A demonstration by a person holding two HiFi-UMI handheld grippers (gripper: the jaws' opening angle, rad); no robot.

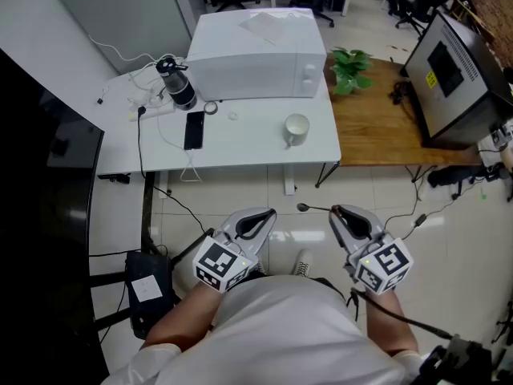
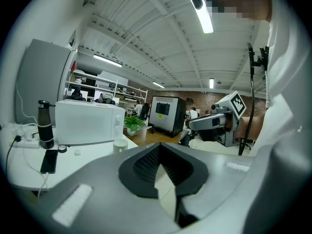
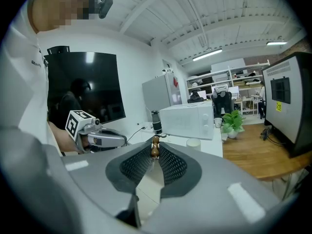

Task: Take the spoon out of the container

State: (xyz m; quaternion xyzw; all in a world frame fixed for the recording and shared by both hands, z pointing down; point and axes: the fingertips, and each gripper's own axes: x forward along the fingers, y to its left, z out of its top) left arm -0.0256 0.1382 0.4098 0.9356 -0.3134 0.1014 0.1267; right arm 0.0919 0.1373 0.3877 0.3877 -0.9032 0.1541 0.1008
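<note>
Nearest, well short of the mug [image 1: 296, 128] and tucked low against the white shirt: the left gripper [image 1: 264, 216]. Shut tight, with nothing between the jaws.

Beside it, equally far back from the mug: the right gripper [image 1: 340, 212]. Clamped on the spoon [image 1: 314, 208] by the very end of its handle. Thin stem jutting sideways toward the left gripper, small bowl at the free end, all of it over bare tiled floor and well apart from the mug.

Further out, the white table [image 1: 248, 147], with the mug upright near its front right corner. To the mug's left, a dark phone [image 1: 193, 129] lying flat. Behind the mug, a white microwave [image 1: 256, 54]; left of that, a dark bottle [image 1: 176, 83] among white cables. Beyond the mug to the right, on a wooden surface, a small green plant [image 1: 350, 69].

By the look of it, past the lifting-out step: spoon clear of the container, mug left standing alone. Presumably only a set-down or hand-over left, if anything. Would call for a firm, unbroken clamp, given such a slim hold at the handle tip and so much stem overhanging, apt to swivel. Then a level carry back toward the mug, and a low release beside it, not a drop from height.
</note>
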